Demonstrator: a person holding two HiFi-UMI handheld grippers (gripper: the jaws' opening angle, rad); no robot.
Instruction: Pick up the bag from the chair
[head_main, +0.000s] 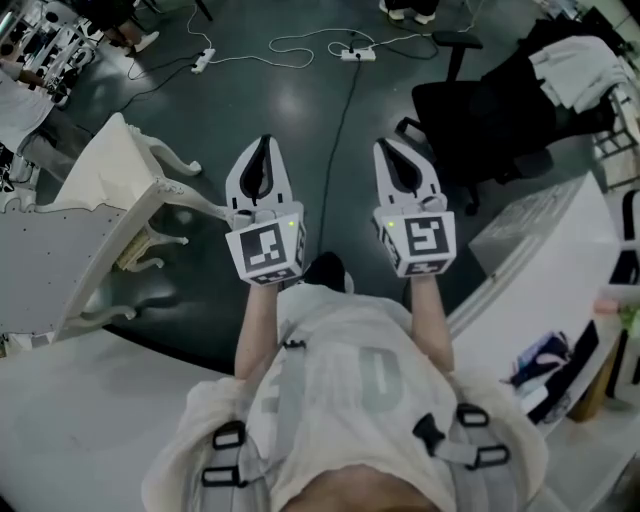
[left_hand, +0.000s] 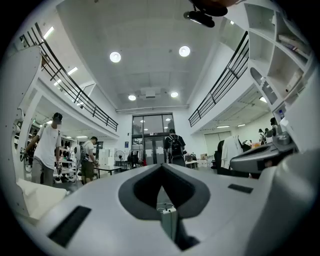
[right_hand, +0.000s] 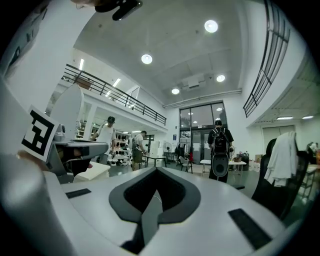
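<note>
L gripper (head_main: 264, 150) & R gripper (head_main: 392, 152): jaws pressed together, nothing between, side by side over floor (head_main: 300, 100). White surface (head_main: 560, 250) at right. Beyond, black chair (head_main: 470, 110) w/ white cloth (head_main: 570, 65) over dark heap (head_main: 530, 95); bag can't be told apart there. Power strip (head_main: 357, 55) farthest.

No readable words, brands or numbers anywhere. Only coded black-and-white square markers, 1 on the cube of the left gripper (head_main: 264, 148), 1 on that of the right gripper (head_main: 392, 150). Faint large print on the shirt (head_main: 372, 376), too washed out to read.
</note>
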